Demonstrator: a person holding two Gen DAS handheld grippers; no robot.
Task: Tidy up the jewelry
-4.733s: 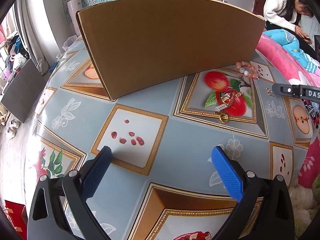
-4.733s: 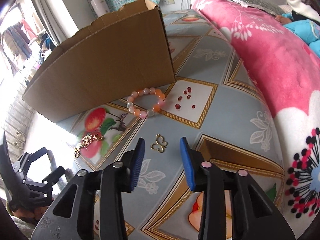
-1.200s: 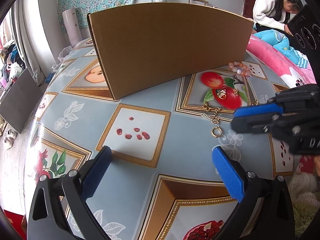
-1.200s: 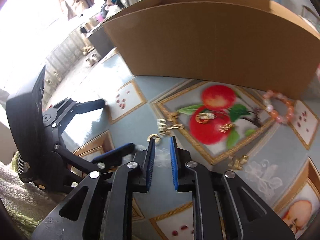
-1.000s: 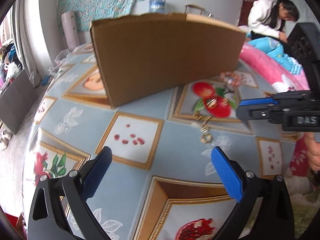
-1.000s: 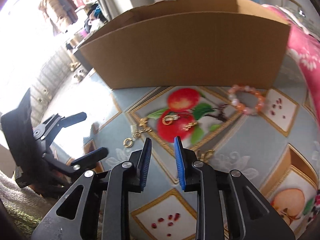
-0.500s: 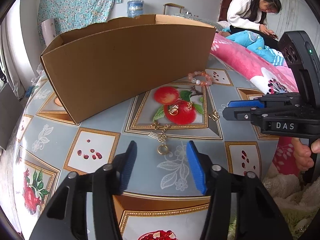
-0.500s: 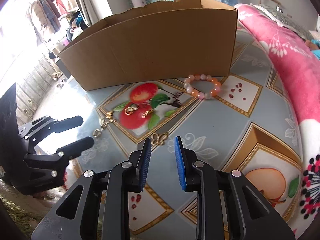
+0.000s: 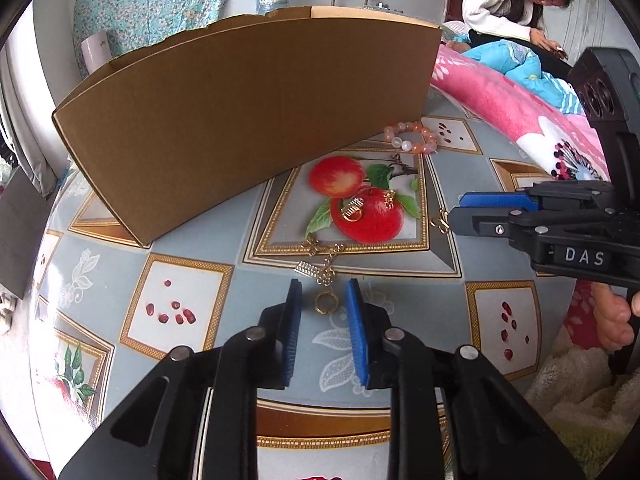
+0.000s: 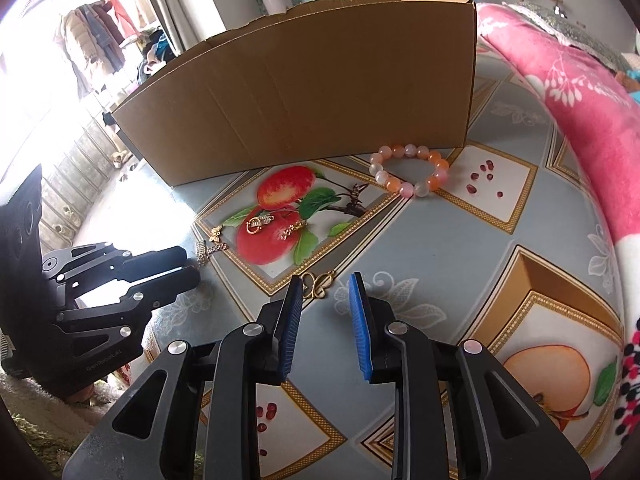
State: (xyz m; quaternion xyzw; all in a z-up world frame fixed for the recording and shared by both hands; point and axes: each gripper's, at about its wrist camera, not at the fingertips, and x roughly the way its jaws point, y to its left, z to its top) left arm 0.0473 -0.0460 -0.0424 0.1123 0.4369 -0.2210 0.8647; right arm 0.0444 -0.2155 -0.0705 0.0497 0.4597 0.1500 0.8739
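A gold chain piece (image 9: pixel 320 270) ends in a gold ring (image 9: pixel 326 304). The ring lies between the blue pads of my left gripper (image 9: pixel 323 292). Its jaws are closing and the pads stand clear of the ring. My right gripper (image 10: pixel 325 290) holds a narrow gap with nothing gripped; a gold butterfly clasp (image 10: pixel 318 282) lies at its tips. Two gold earrings (image 9: pixel 352 210) rest on the printed apple. An orange and white bead bracelet (image 10: pixel 408 172) lies by the open cardboard box (image 10: pixel 320 92). In the left wrist view the right gripper (image 9: pixel 456 212) reaches in from the right.
A pink flowered blanket (image 9: pixel 500 104) borders the table on the right, and a person (image 9: pixel 512 0) sits beyond it. A hand (image 9: pixel 612 320) holds the right tool over a fluffy cloth (image 9: pixel 580 400). The box wall closes off the far side.
My left jaws have narrowed from wide apart to a slim gap and moved up around the chain's ring. The right gripper has swung from the chain over to the butterfly clasp.
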